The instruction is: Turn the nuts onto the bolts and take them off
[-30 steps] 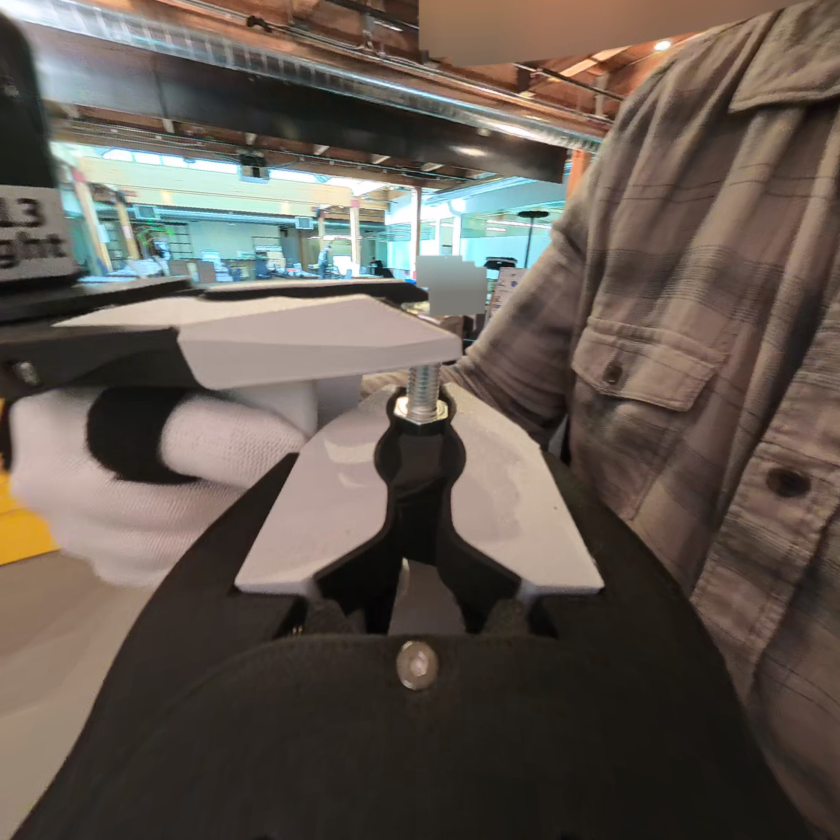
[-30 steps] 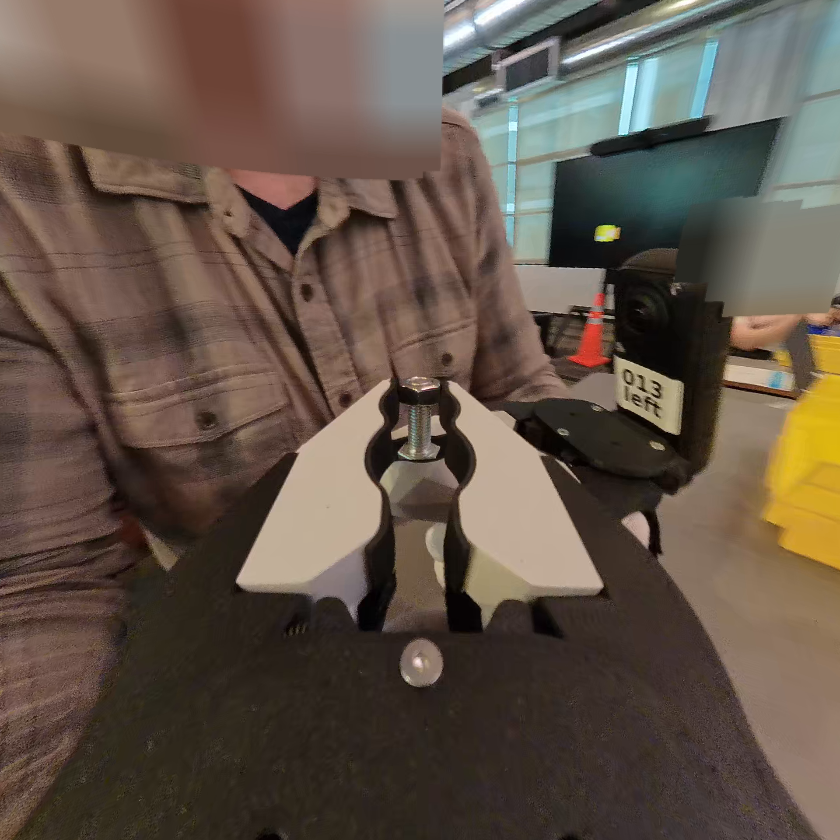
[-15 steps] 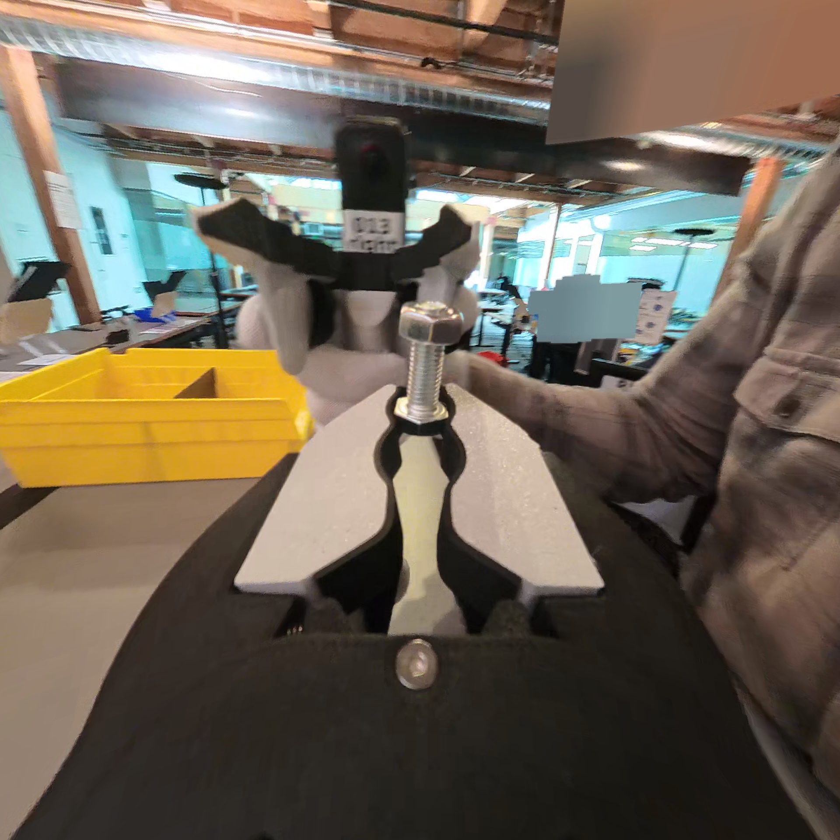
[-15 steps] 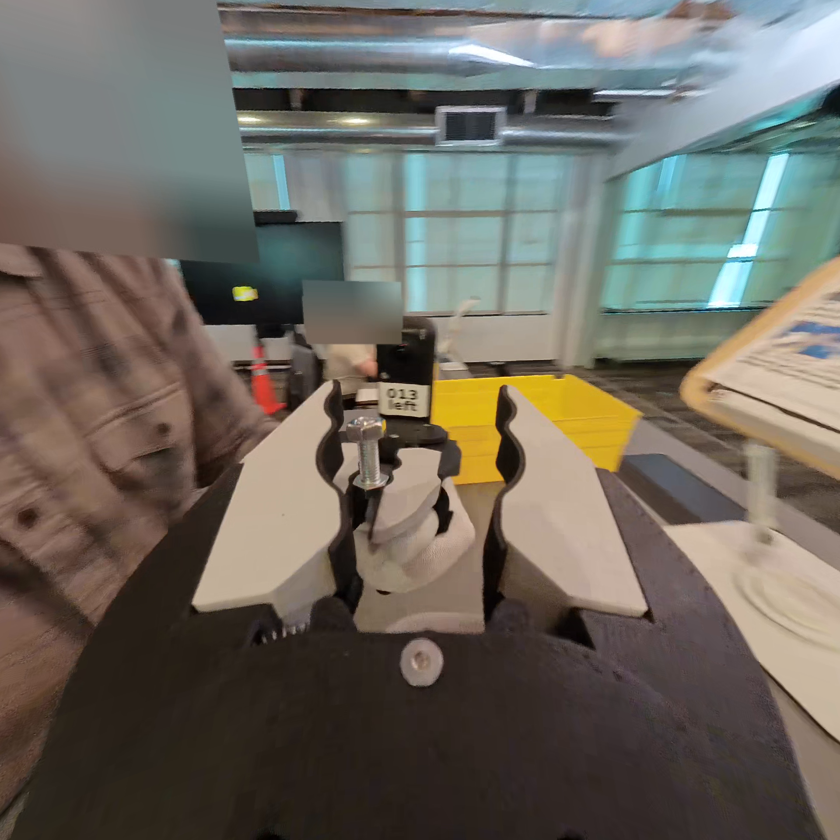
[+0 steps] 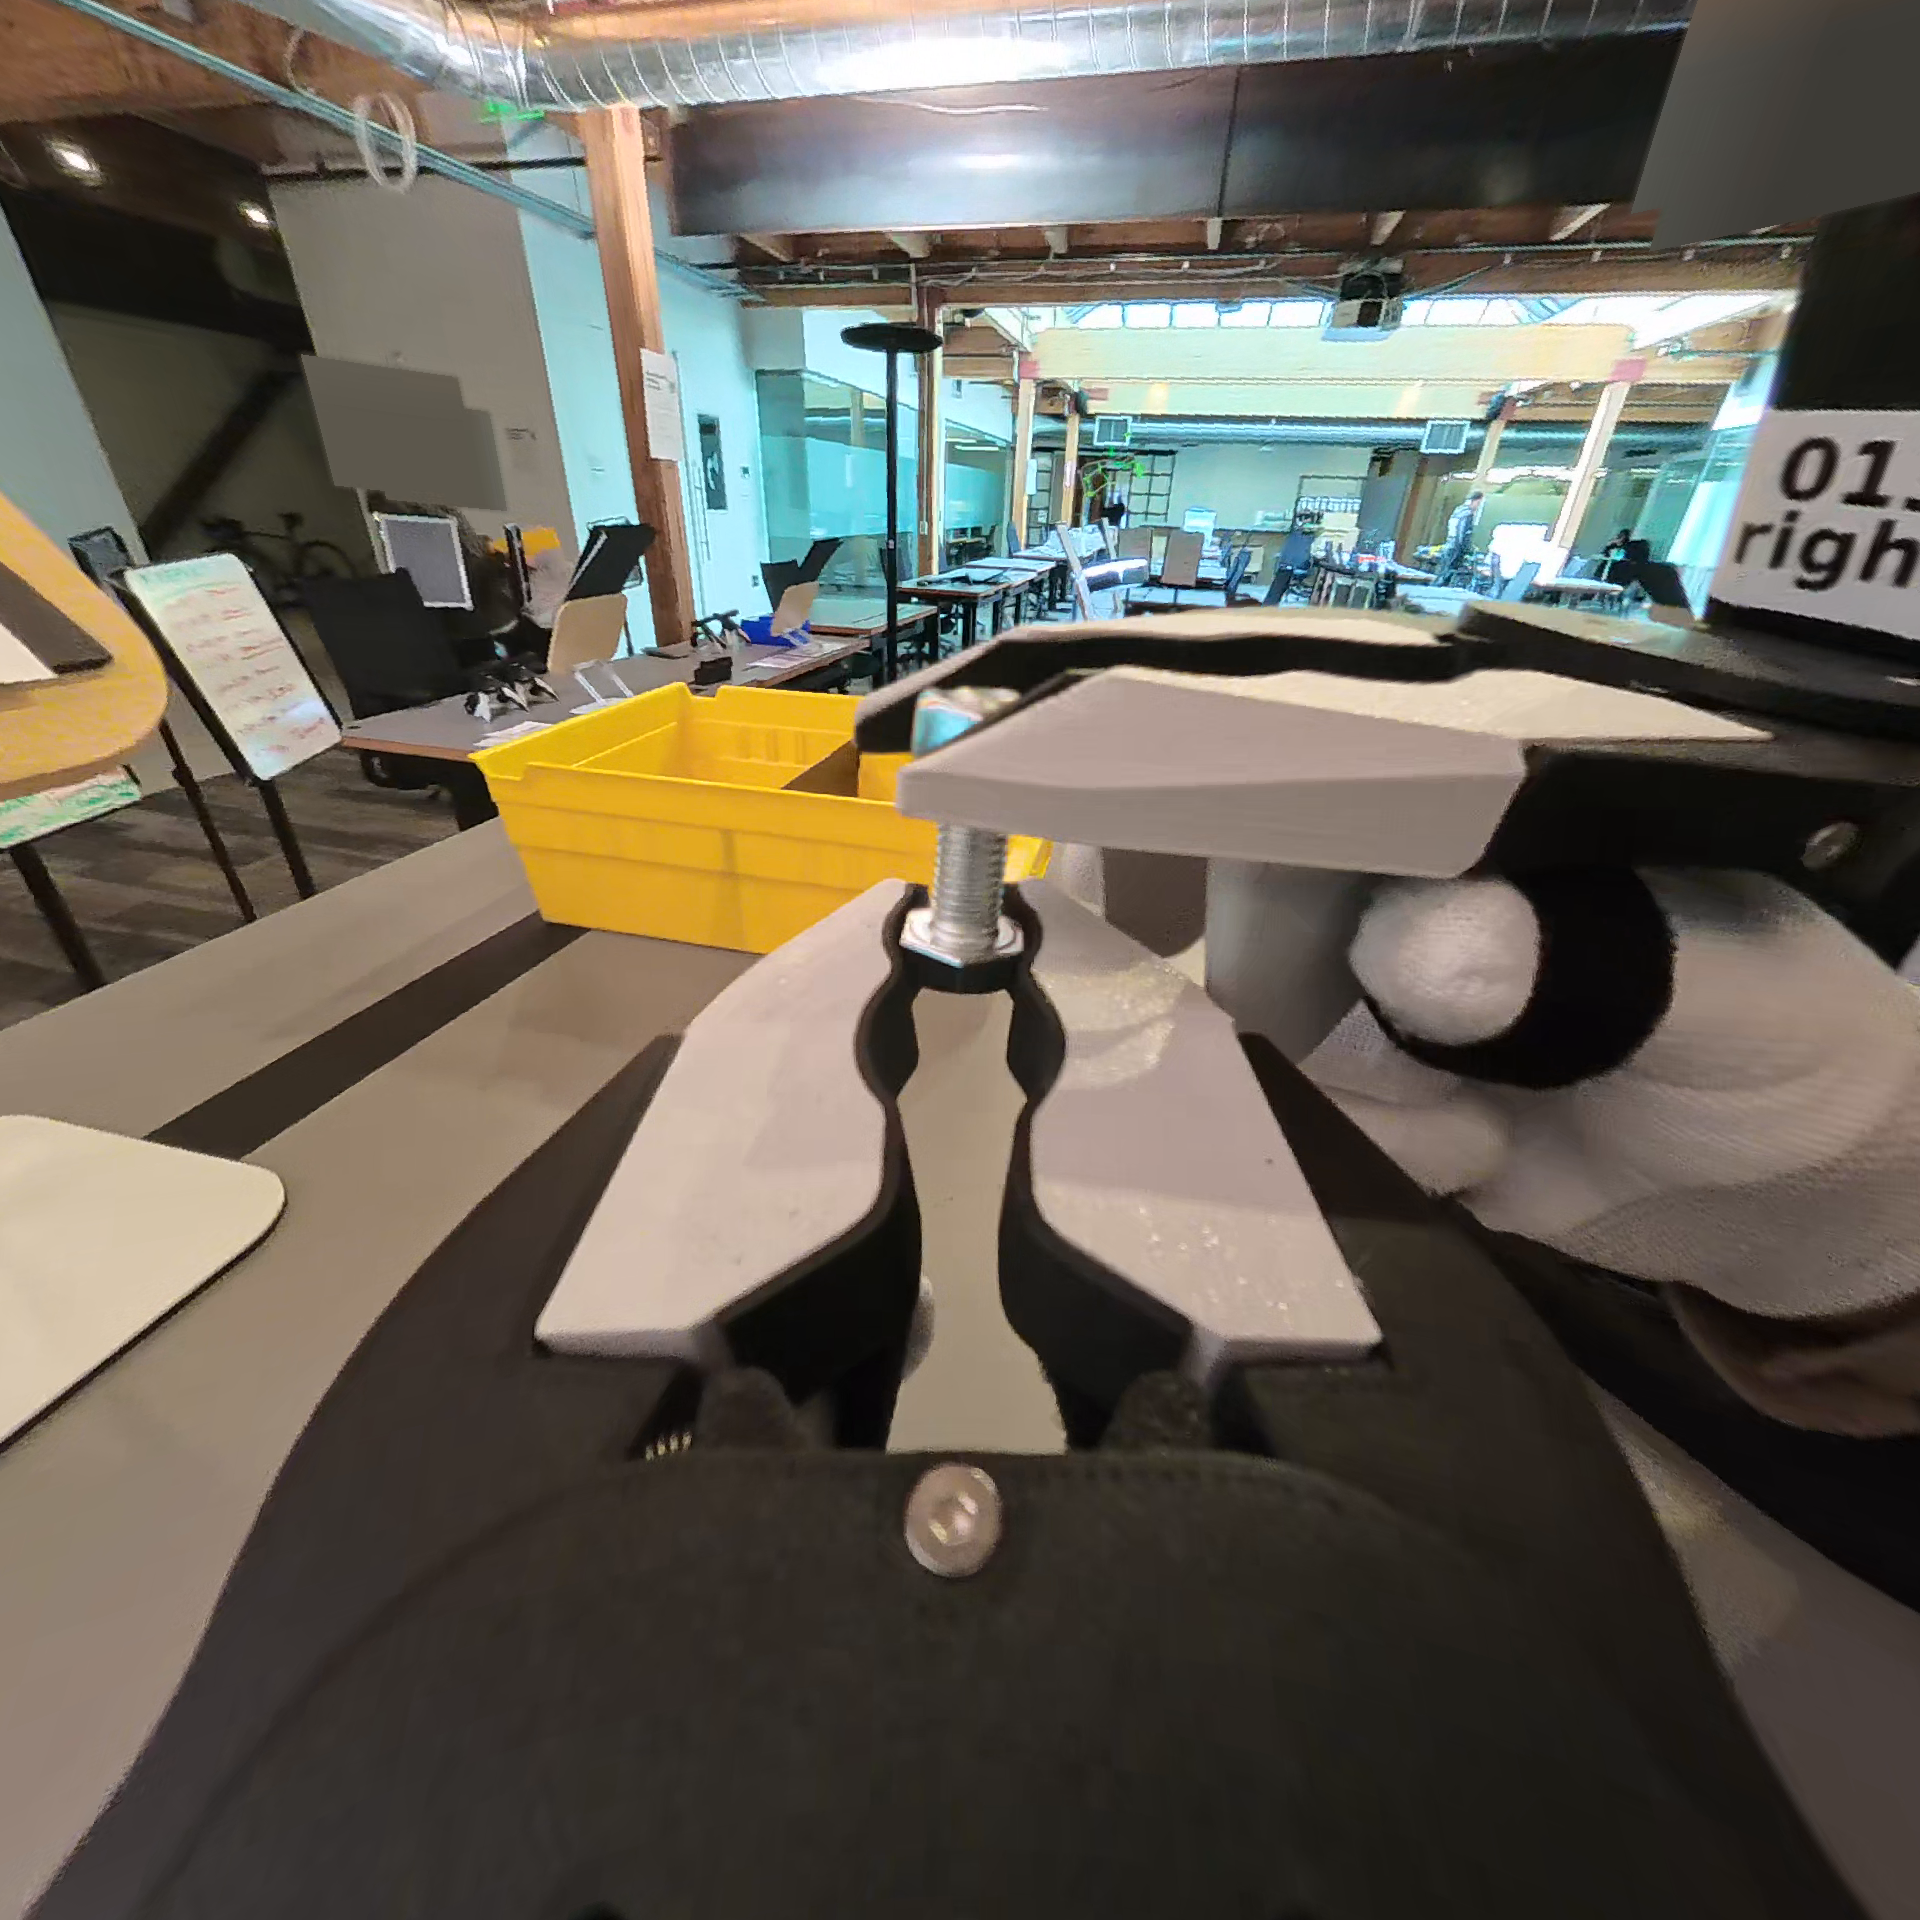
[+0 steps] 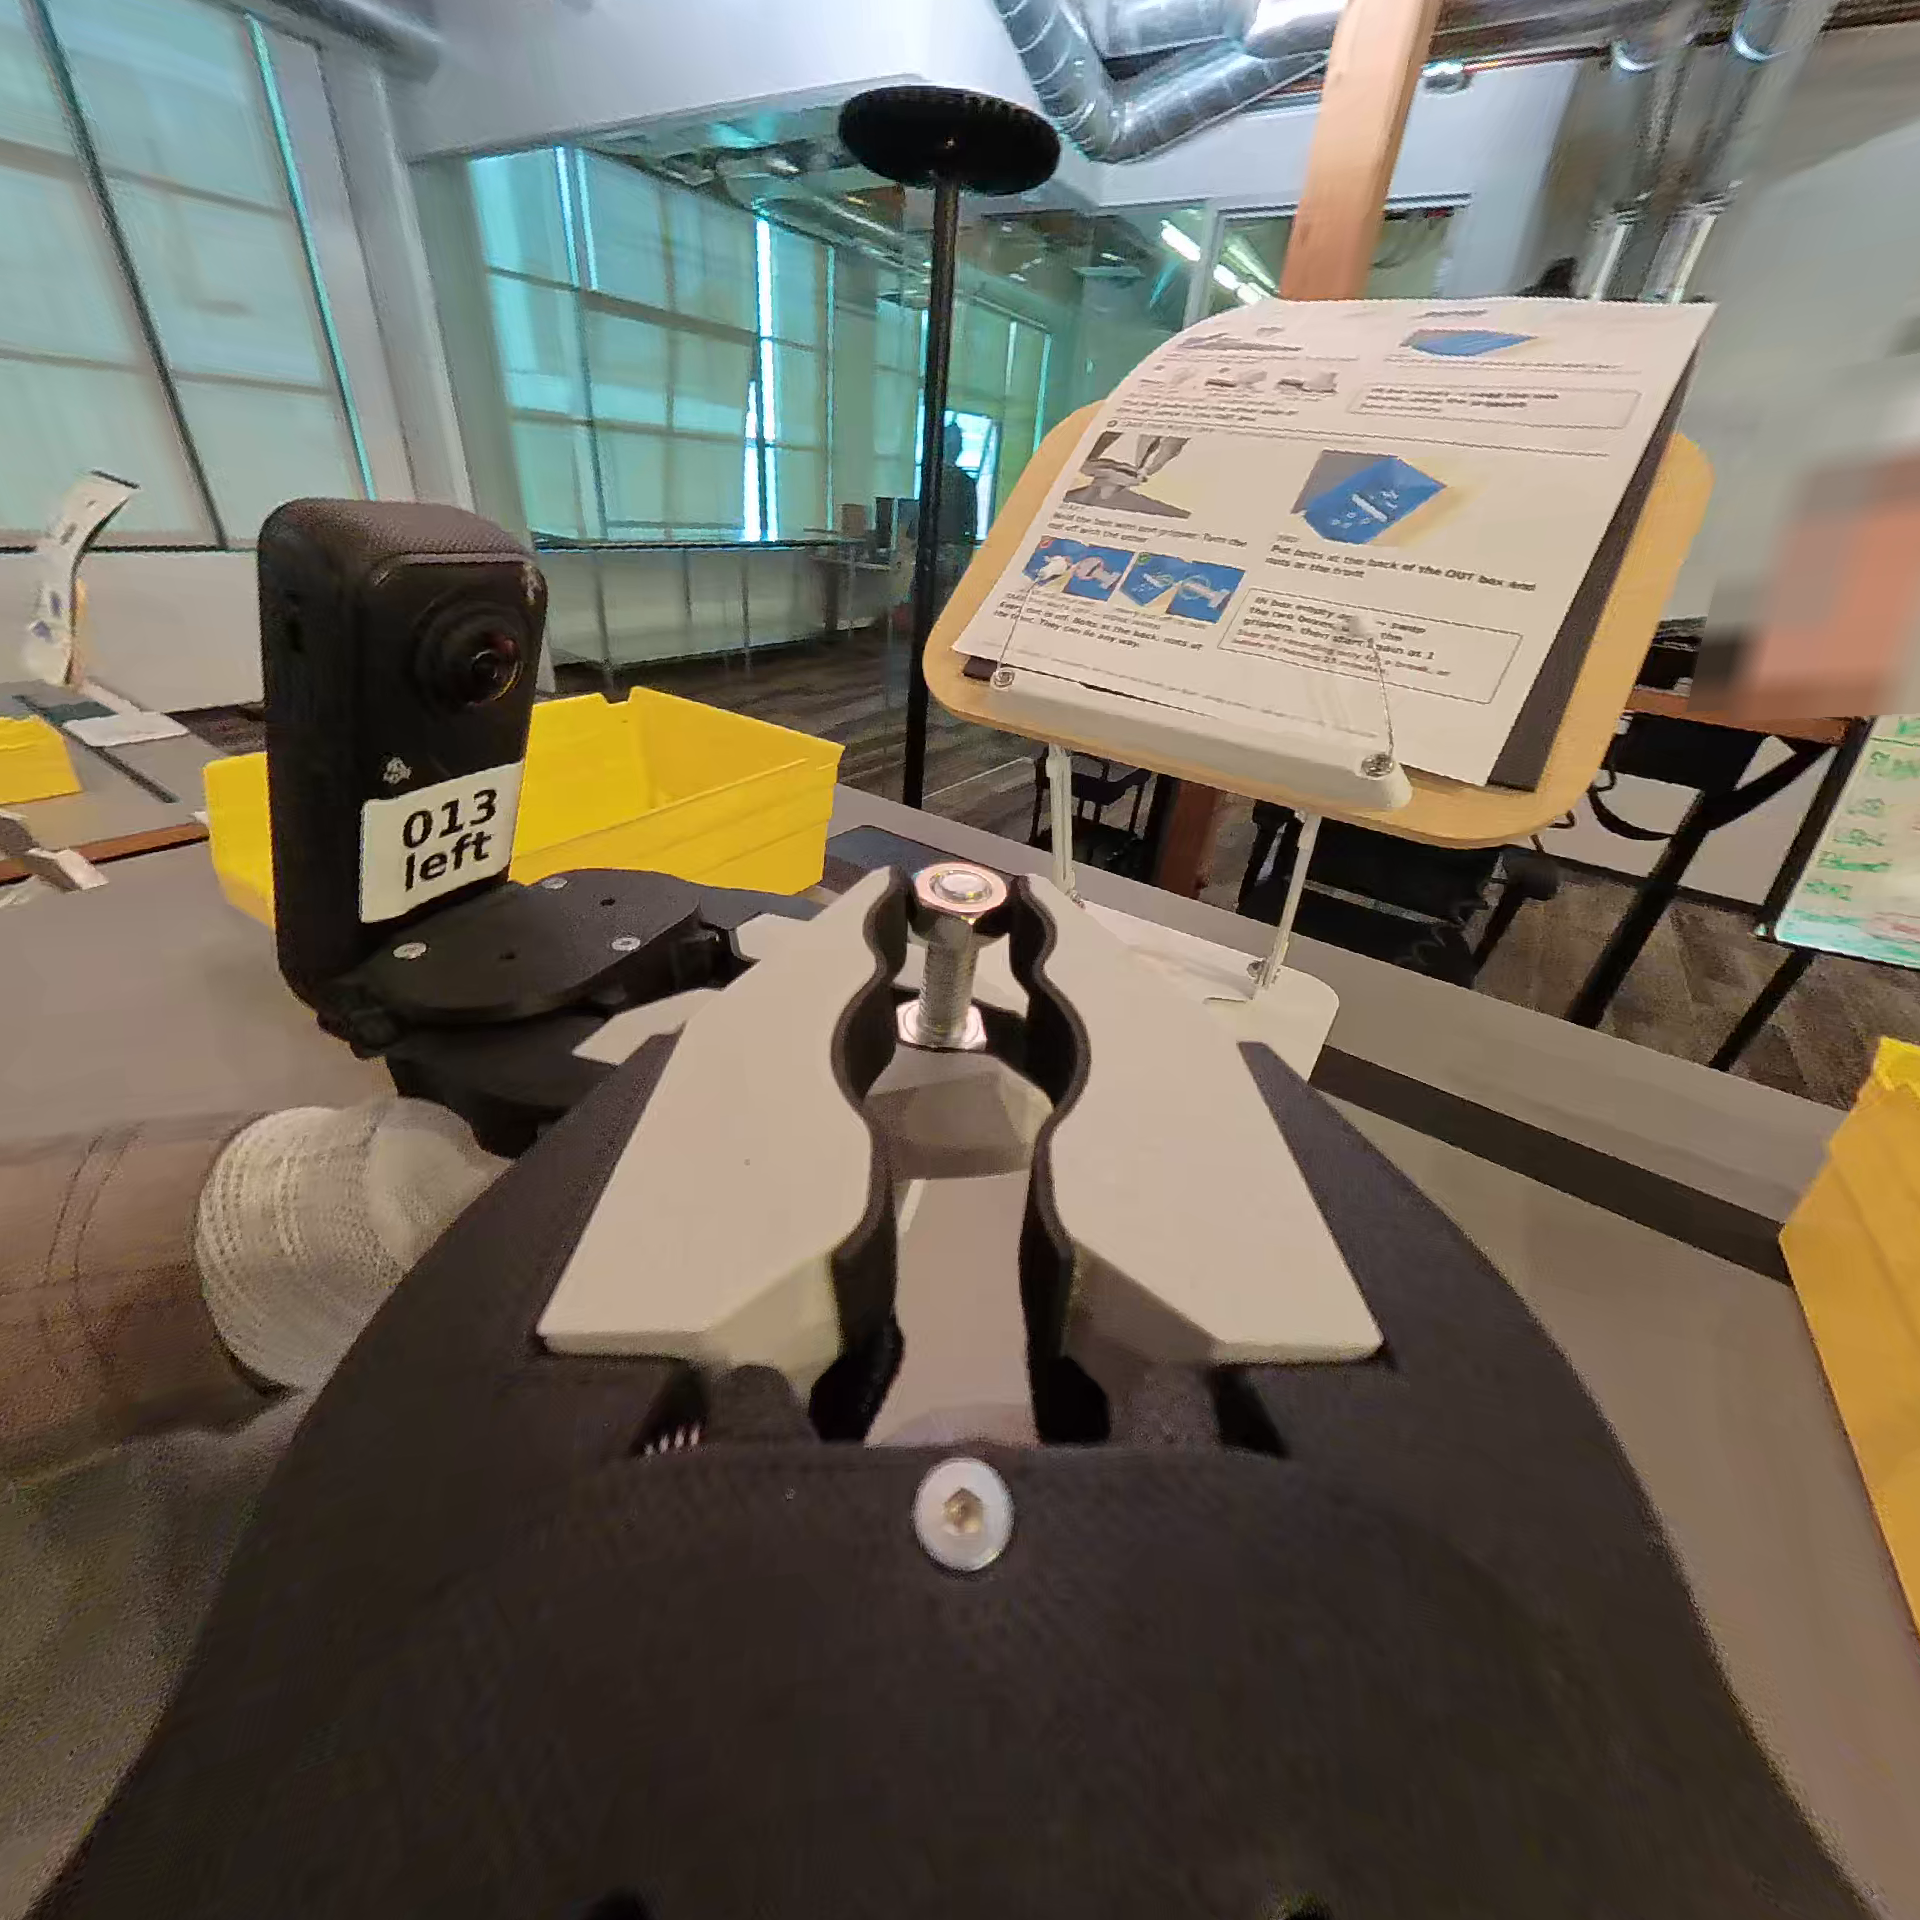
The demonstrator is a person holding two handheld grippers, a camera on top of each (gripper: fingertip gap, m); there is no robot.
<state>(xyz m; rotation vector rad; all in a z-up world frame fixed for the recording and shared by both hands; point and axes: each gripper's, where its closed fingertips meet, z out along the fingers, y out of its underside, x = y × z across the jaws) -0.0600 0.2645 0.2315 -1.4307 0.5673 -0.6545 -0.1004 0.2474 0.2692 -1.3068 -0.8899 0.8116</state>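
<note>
Left wrist view: your left claw is clamped on the nut, with the bolt standing up out of it, threads showing between the nut and the head. Half a second ago the right claw hung open, facing you from behind the bolt; it has now swung in from your right and lies flat across the top, closed on the bolt head. Right wrist view confirms: the right claw pinches the hex head, the shank runs down to the nut, and the left claw's grey fingers sit under that. A second ago it came in the same way from the other side, so you look to be in a re-grip cycle, each fresh bite giving part of a turn. Judgement: threading is mid-way; several threads stay exposed, and direction cannot be told from these frames. The assembly is held in the air above the bench, with the yellow bin behind. Keep both claws square to the bolt's axis, or the nut may bind.
</note>
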